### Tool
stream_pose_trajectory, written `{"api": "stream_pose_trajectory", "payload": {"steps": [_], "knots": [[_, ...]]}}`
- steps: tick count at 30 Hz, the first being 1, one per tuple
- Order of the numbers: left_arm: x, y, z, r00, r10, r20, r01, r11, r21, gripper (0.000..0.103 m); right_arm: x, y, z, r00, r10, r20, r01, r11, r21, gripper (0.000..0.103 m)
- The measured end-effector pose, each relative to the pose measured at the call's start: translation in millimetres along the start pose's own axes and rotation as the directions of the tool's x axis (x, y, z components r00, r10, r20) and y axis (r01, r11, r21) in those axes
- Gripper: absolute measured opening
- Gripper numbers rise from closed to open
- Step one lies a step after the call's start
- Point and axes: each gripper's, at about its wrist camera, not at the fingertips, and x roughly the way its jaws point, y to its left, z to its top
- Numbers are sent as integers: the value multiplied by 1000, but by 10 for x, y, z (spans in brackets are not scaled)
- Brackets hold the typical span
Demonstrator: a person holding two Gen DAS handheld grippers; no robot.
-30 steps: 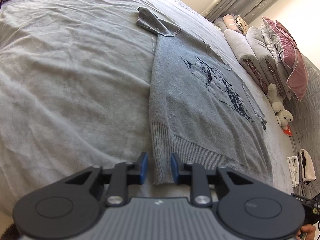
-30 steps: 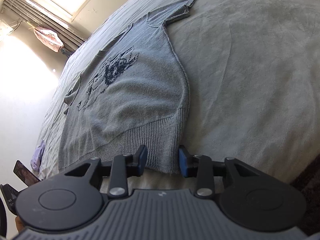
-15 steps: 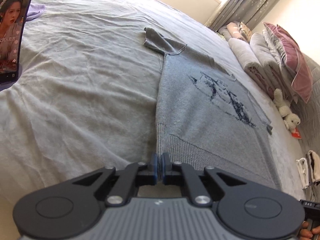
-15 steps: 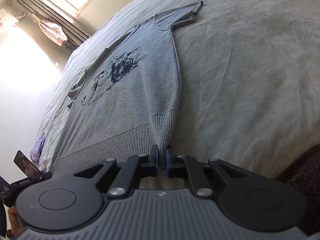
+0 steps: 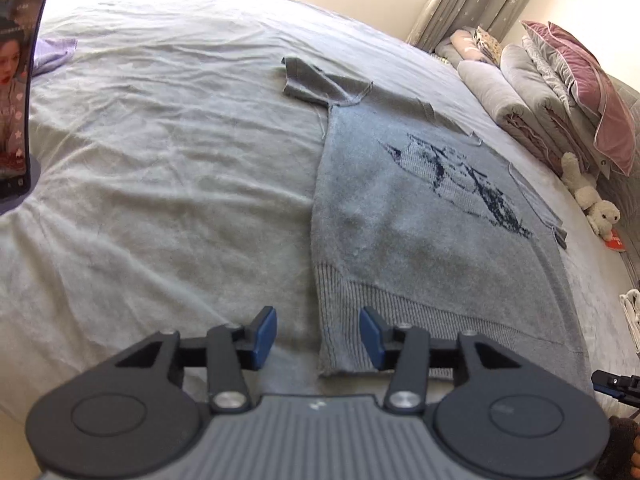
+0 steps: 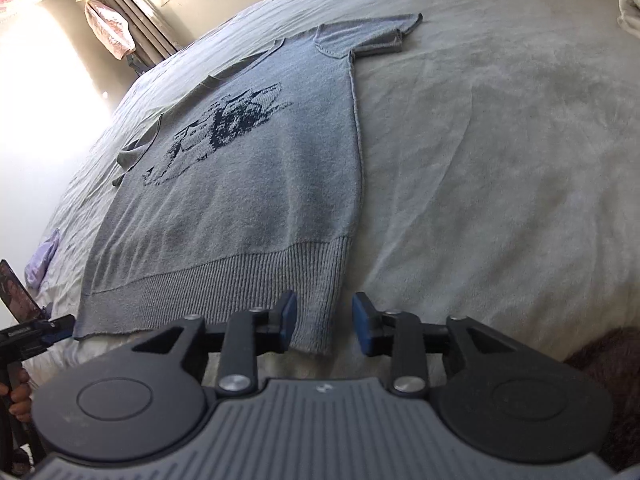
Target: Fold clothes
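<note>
A grey knitted short-sleeved sweater [image 5: 420,216] with a dark blue pattern lies flat, face up, on the grey bed, ribbed hem toward me. My left gripper [image 5: 318,338] is open over the hem's left corner, its blue pads apart and holding nothing. In the right wrist view the same sweater [image 6: 248,184] spreads away from me. My right gripper [image 6: 325,328] stands open at the hem's right corner, the corner lying between the pads, untouched by them.
A phone on a stand [image 5: 16,92] shows at the left edge. Rolled blankets and pink pillows [image 5: 560,92] line the far right with a plush toy [image 5: 592,204]. A lilac cloth [image 6: 42,256] lies on the bed. Curtains and a window [image 6: 120,8] are behind.
Both grippers, shut on the hem corners half a second ago, have opened and let go. The sweater now lies flatter and straighter on the bed.
</note>
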Motion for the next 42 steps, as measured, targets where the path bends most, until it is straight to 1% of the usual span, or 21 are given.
{"api": "stream_pose_trajectory", "payload": {"steps": [2, 3, 5, 6, 8, 11, 14, 15, 17, 19, 21, 22, 24, 27, 30, 34, 37, 40, 42], "knots": [[-33, -79, 85, 999, 5, 47, -6, 1000, 20, 48, -14, 115, 77, 997, -53, 52, 57, 995, -77, 41], [-43, -125, 129, 997, 4, 71, -6, 999, 33, 49, 2, 174, 121, 995, -61, 81, 69, 991, -111, 41], [-10, -262, 226, 994, -21, 109, 13, 997, 75, 51, 57, 292, 216, 989, -60, 138, 85, 981, -177, 41], [35, -348, 276, 993, -32, 117, 21, 995, 96, 52, 84, 351, 263, 984, -58, 167, 93, 973, -210, 41], [158, -531, 360, 990, -49, 129, 31, 990, 141, 53, 214, 443, 361, 976, -38, 213, 90, 967, -240, 41], [370, -797, 473, 985, -87, 149, 52, 973, 225, 54, 498, 527, 515, 973, 4, 230, 53, 969, -241, 41], [602, -986, 559, 975, -118, 186, 57, 950, 306, 56, 810, 576, 618, 975, 1, 222, 53, 970, -238, 41], [690, -1009, 578, 974, -120, 194, 52, 945, 323, 56, 915, 591, 650, 976, -2, 218, 55, 970, -237, 41], [885, -1003, 593, 976, -103, 193, 32, 940, 340, 56, 1125, 621, 713, 977, -8, 211, 59, 970, -235, 41], [1058, -921, 562, 984, -56, 171, -5, 942, 337, 56, 1259, 598, 687, 980, -19, 198, 63, 974, -218, 41], [1181, -740, 467, 988, 2, 156, -54, 944, 324, 56, 1221, 597, 560, 977, -19, 214, 72, 968, -242, 44], [1183, -644, 420, 984, 1, 176, -58, 946, 318, 56, 1189, 600, 494, 974, -17, 224, 76, 963, -258, 45], [1126, -444, 359, 977, -33, 210, -30, 958, 286, 55, 1161, 596, 469, 973, -18, 229, 82, 959, -271, 54], [1075, -283, 359, 972, -66, 228, 13, 974, 227, 55, 1132, 586, 470, 972, -22, 233, 90, 955, -283, 56], [1052, -304, 359, 973, -60, 225, 6, 973, 231, 56, 1103, 577, 470, 971, -26, 236, 97, 950, -296, 56], [1085, -402, 380, 976, -27, 216, -31, 965, 261, 57, 1064, 565, 470, 970, -31, 241, 107, 944, -312, 56], [1097, -418, 378, 977, -18, 212, -42, 960, 276, 57, 1035, 556, 471, 969, -34, 244, 115, 939, -324, 56], [1096, -385, 377, 978, -28, 206, -31, 960, 280, 57, 1006, 547, 471, 968, -38, 248, 122, 934, -336, 56], [1093, -355, 386, 979, -40, 200, -16, 962, 271, 57, 1089, 484, 457, 973, -72, 219, 144, 932, -333, 57]]}}
